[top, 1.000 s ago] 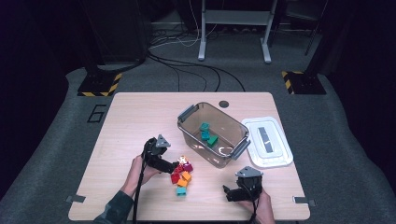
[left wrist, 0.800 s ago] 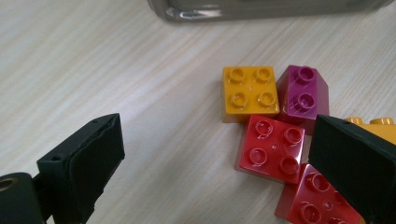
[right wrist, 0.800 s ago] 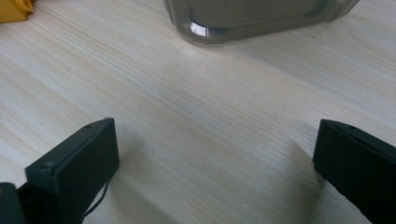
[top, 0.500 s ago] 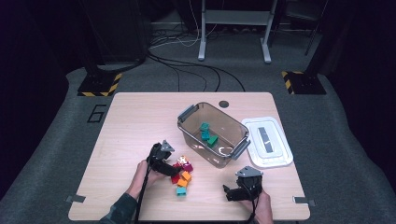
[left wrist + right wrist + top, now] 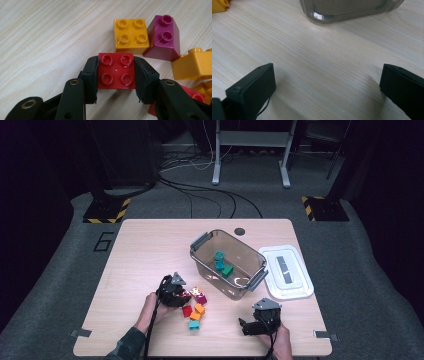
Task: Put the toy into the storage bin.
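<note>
Since a second ago, the left gripper (image 5: 115, 75) has slid a little toward the near edge of the table (image 5: 135, 250), and its jaws have just been closing; they now press on both sides of a red brick (image 5: 116, 71) that sits flat on the wood with its four studs up. From the high view, this gripper (image 5: 181, 296) lies at the left edge of a small heap of bricks near the table's front. Just beyond the red brick stand an orange brick (image 5: 131, 35) and a purple brick (image 5: 163, 37), touching each other, and a yellow brick (image 5: 193, 63) lies to their right. At the near end of the heap a teal brick (image 5: 193, 324) rests on the wood.

Near the front right of the table the right gripper (image 5: 248, 326) sits low over bare wood with its jaws spread wide and nothing between them. A clear bin (image 5: 202, 240) stands past the heap toward the table's middle, with green bricks (image 5: 222, 265) inside. Its white lid (image 5: 300, 285) lies flat just to the bin's right.
</note>
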Demonstrator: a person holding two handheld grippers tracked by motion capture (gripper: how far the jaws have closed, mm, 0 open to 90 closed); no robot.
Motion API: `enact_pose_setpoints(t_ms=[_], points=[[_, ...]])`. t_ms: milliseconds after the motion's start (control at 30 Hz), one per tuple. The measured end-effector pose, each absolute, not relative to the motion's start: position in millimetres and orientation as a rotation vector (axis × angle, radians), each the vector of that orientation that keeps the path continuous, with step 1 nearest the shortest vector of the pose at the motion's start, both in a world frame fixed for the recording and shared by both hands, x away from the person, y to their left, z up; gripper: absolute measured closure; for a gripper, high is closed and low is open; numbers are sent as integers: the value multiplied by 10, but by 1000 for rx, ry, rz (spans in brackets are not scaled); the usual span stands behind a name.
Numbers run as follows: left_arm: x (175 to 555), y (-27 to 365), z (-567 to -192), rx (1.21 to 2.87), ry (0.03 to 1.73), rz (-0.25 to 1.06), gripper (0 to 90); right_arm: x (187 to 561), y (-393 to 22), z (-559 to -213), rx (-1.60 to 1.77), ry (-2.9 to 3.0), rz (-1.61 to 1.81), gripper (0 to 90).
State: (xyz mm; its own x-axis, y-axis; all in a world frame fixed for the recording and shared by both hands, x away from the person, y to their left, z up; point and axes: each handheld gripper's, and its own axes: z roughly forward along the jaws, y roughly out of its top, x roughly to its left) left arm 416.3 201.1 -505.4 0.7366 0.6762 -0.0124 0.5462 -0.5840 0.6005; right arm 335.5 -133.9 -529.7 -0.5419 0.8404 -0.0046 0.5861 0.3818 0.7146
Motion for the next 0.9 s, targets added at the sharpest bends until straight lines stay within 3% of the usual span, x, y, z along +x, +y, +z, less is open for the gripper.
enact_pose_setpoints(t_ms=[900], points=[[4146, 2212, -4726, 2311, 898, 350, 588, 3360, -1343, -5296, 1238, 2280, 947, 0]])
